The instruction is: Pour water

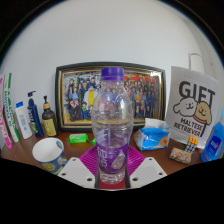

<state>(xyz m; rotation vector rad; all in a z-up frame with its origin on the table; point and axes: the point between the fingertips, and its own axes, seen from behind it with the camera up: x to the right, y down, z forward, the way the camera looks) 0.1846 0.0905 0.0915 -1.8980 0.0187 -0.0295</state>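
A clear plastic water bottle with a purple cap and a purple label stands upright between my fingers. It holds water up to about its shoulder. My gripper is shut on the bottle's lower part, and the pink pads press on it from both sides. The bottle's base sits low between the white finger tips, and I cannot see whether it touches the wooden table. A white cup with a blue pattern stands on the table to the left of the fingers, apart from the bottle.
A framed group photo leans on the wall behind the bottle. A white "GIFT" card, a blue packet and a small brown box stand at the right. Several small bottles and a green item stand at the left.
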